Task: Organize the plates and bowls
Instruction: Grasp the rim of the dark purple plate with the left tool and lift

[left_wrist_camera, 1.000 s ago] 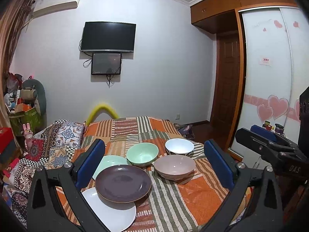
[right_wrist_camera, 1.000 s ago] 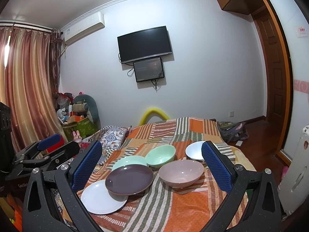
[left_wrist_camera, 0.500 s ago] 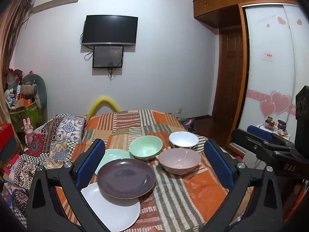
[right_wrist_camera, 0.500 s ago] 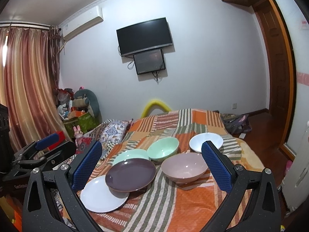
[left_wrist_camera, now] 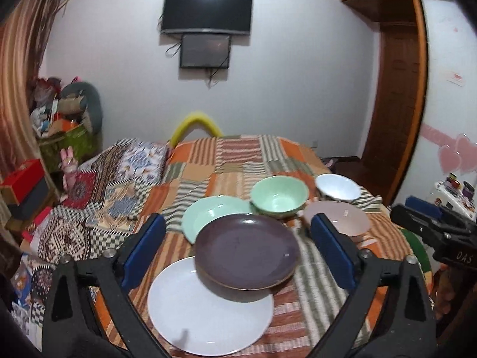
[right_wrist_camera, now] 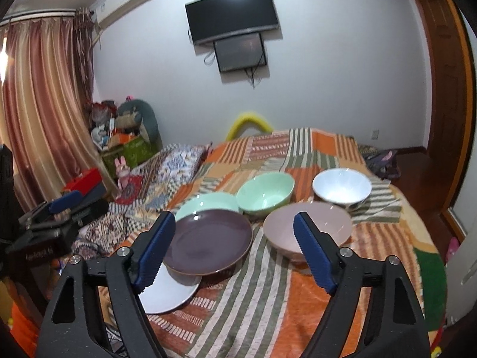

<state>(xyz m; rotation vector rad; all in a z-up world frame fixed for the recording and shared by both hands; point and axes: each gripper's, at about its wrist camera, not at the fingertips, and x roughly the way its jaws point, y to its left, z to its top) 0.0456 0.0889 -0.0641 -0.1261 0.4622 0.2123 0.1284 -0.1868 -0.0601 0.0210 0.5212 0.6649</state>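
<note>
Several dishes lie on the striped patchwork cloth (left_wrist_camera: 313, 292). A dark purple plate (left_wrist_camera: 247, 253) overlaps a white plate (left_wrist_camera: 208, 313) and a pale green plate (left_wrist_camera: 205, 217). Behind stand a green bowl (left_wrist_camera: 278, 197), a white bowl (left_wrist_camera: 337, 186) and a pink bowl (left_wrist_camera: 345, 217). My left gripper (left_wrist_camera: 237, 223) hovers short of the purple plate, jaws closing with nothing gripped. My right gripper (right_wrist_camera: 234, 217) hangs before the purple plate (right_wrist_camera: 208, 241) and the pink bowl (right_wrist_camera: 298, 223), jaws closing with nothing gripped. Each gripper shows at the edge of the other's view.
Patterned cushions (left_wrist_camera: 119, 185) and piled clutter with a red box (left_wrist_camera: 23, 176) lie left of the cloth. A yellow arch (left_wrist_camera: 193, 125) stands behind it. A wooden door (left_wrist_camera: 396, 89) and a small stand with jars (left_wrist_camera: 456, 185) are on the right.
Both grippers have come forward and down toward the dishes, which now look larger. Both pairs of jaws have narrowed, the right more. No dish has moved.
</note>
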